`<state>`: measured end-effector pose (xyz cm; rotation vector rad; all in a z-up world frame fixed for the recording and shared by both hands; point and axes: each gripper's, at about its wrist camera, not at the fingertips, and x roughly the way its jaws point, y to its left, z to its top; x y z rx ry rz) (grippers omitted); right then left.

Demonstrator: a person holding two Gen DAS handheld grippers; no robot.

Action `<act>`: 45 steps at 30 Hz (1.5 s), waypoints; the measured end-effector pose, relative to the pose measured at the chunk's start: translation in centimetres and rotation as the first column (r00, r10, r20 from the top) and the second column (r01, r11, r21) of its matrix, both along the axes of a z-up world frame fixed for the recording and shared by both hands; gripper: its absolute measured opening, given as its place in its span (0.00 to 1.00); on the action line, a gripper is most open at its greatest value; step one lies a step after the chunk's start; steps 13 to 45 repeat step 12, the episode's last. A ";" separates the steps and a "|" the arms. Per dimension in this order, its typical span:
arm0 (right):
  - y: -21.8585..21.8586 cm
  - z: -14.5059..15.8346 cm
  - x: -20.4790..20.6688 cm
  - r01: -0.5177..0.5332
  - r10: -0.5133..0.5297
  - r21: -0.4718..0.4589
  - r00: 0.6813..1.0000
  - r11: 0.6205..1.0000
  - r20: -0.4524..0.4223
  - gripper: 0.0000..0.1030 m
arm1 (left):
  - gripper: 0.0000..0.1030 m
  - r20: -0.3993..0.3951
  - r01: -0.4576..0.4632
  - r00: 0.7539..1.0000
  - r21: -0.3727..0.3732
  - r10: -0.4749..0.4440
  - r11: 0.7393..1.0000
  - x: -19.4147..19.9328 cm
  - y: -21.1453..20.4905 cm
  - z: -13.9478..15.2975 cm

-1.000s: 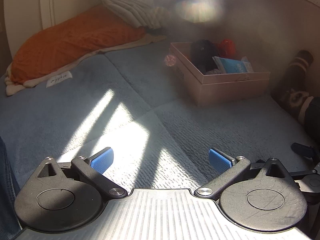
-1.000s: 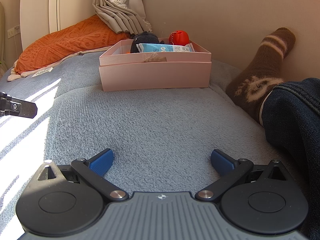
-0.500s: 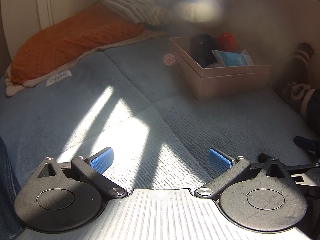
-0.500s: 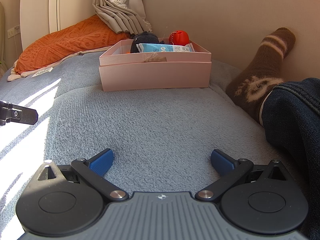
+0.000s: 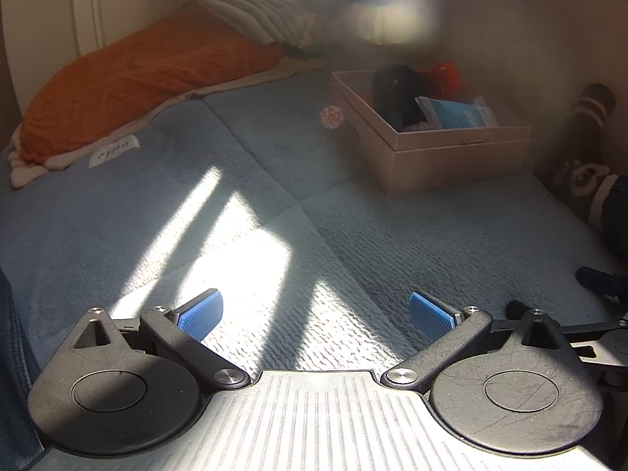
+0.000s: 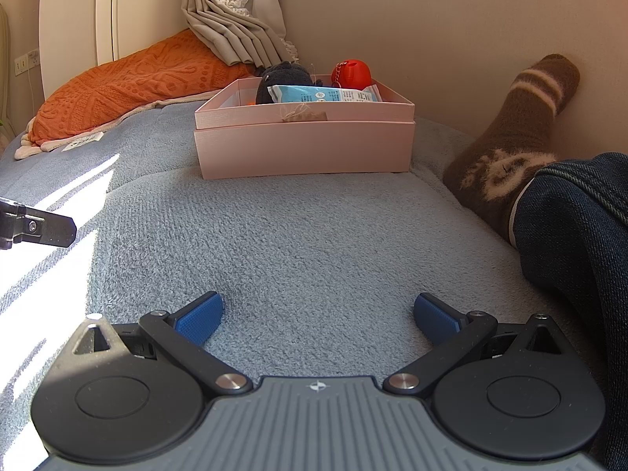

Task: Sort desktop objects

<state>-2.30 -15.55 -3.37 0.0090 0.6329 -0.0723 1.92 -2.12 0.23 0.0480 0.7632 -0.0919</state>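
your left gripper (image 5: 314, 314) and right gripper (image 6: 318, 316) both sit spread wide, holding nothing, low over the blue blanket (image 6: 294, 243). pink box (image 6: 306, 145) ahead holds black plush (image 6: 282, 78), red ball (image 6: 351, 72), blue packet (image 6: 325, 94).

No legible text. Print on blue packet (image 6: 325, 95) in pink box (image 6: 306, 149) too small to read; marks on white tag (image 5: 114, 152) on blanket (image 5: 196, 204) illegible.
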 end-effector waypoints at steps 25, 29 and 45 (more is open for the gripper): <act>0.0 0.0 0.0 0.000 0.000 0.000 1.000 1.000 0.000 1.00 | 1.00 0.024 0.035 0.999 0.003 -0.035 0.999 -0.6 -0.2 0.6; 0.0 0.0 0.0 0.000 0.000 0.000 1.000 1.000 0.000 1.00 | 1.00 0.024 0.035 0.999 0.003 -0.035 0.999 -0.6 -0.2 0.6; 0.0 0.0 0.0 0.000 0.000 0.000 1.000 1.000 0.000 1.00 | 1.00 0.024 0.035 0.999 0.003 -0.035 0.999 -0.6 -0.2 0.6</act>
